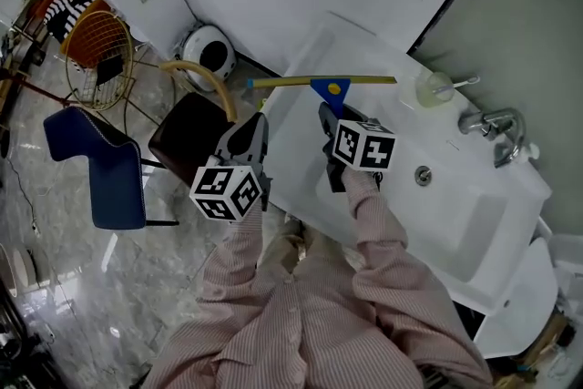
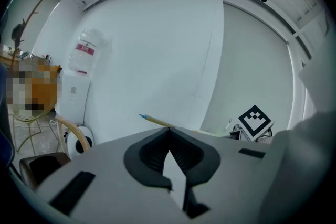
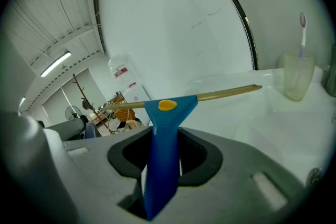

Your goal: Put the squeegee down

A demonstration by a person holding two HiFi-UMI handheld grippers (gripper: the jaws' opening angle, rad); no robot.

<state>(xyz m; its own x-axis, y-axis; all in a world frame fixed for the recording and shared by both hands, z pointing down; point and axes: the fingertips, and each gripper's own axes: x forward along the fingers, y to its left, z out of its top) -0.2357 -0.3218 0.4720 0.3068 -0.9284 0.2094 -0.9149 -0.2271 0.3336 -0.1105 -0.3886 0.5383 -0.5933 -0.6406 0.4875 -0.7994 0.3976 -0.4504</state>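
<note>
The squeegee (image 1: 330,93) has a blue handle and a long yellow blade. It hangs over the left end of the white sink counter (image 1: 301,141), with the blade level and crosswise. My right gripper (image 1: 326,116) is shut on the blue handle (image 3: 163,134), which stands up between the dark pads, and the blade (image 3: 226,93) crosses above them. My left gripper (image 1: 258,123) is beside the counter's left edge, shut with nothing in it. In the left gripper view its pad tips (image 2: 169,131) meet, and the blade's end (image 2: 152,119) pokes out beyond them.
A basin (image 1: 446,205) with a drain, a chrome faucet (image 1: 496,130) and a cup holding a toothbrush (image 1: 434,88) sit to the right on the counter. On the floor to the left stand a brown stool (image 1: 187,139), a blue chair (image 1: 100,170) and a wire basket (image 1: 96,50).
</note>
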